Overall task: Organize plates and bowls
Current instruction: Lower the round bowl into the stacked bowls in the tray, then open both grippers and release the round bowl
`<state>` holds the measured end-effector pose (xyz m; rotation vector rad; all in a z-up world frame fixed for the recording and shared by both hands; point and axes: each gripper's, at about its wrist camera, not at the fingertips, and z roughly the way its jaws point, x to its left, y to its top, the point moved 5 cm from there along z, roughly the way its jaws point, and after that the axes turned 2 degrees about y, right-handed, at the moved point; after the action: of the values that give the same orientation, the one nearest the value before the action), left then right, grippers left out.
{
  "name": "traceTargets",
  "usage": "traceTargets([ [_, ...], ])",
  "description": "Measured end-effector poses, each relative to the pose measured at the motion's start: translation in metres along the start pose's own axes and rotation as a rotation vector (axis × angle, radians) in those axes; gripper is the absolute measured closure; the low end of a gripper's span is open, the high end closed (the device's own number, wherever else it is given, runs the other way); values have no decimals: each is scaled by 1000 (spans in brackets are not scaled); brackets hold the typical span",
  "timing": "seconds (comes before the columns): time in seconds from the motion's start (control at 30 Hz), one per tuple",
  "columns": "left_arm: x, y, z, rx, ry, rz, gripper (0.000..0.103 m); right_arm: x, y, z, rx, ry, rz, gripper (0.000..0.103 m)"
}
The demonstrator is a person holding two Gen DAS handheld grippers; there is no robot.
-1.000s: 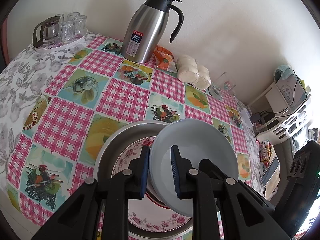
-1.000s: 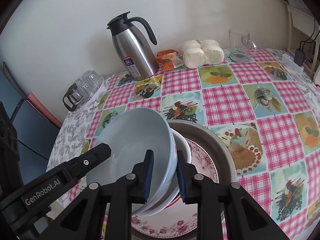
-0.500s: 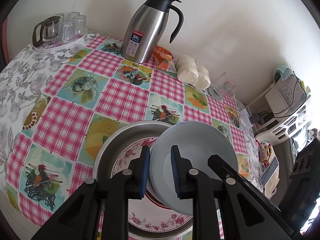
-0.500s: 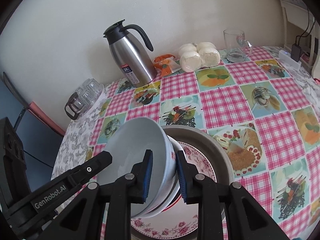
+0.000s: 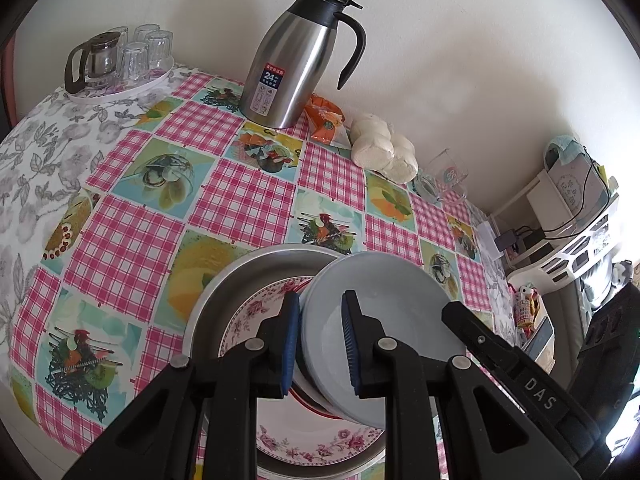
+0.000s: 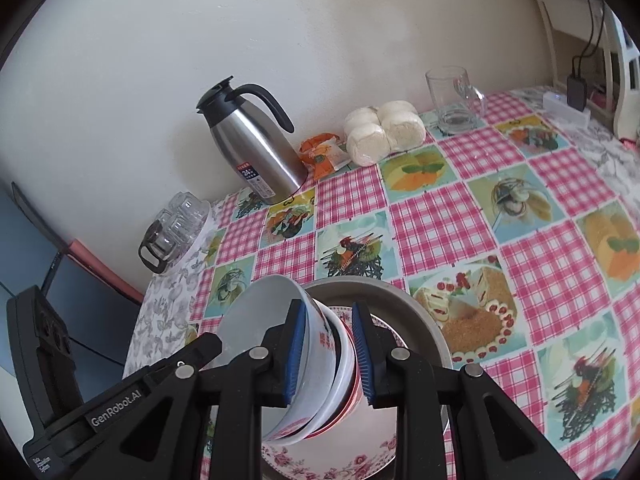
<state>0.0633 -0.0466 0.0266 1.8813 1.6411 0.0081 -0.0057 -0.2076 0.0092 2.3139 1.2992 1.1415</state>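
Pale blue-grey, the bowl (image 5: 384, 336) is held tilted over the floral plate (image 5: 320, 444) in the steel basin (image 5: 224, 280), its near rim pinched by the left gripper (image 5: 320, 344). The right gripper (image 6: 330, 354) is closing across the rims of the bowl and the red-printed bowls (image 6: 340, 364) nested beneath, probably so the stack can be kept together or split.

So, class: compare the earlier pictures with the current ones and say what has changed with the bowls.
The stacked bowls, clamped at opposite rims by the right tool and left tool, have tipped steeper above the floral plate. Both grips, the steel basin and the steel jug are unchanged.
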Motion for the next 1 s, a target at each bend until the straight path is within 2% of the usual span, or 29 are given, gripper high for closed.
traceTargets([
  [0.13, 1, 1, -1, -6, 0, -6, 82, 1, -3, 5, 17, 13, -7, 88],
  [0.53, 0, 1, -3, -8, 4, -4, 82, 1, -8, 13, 41, -1, -30, 89],
  [0.63, 1, 2, -4, -14, 6, -9, 81, 3, -8, 12, 46, -20, -48, 85],
  [0.83, 1, 5, -11, -40, 40, -3, 78, 10, -3, 1, 4, -36, -96, 85],
  [0.9, 2, 6, -12, -51, 64, 4, 67, 11, -2, -1, -3, -46, -111, 84],
  [0.97, 4, 7, -14, -61, 95, 10, 59, 13, -2, 0, -5, -55, -125, 66],
  [1.0, 5, 8, -14, -65, 110, 11, 56, 13, -2, 0, -6, -63, -133, 61],
])
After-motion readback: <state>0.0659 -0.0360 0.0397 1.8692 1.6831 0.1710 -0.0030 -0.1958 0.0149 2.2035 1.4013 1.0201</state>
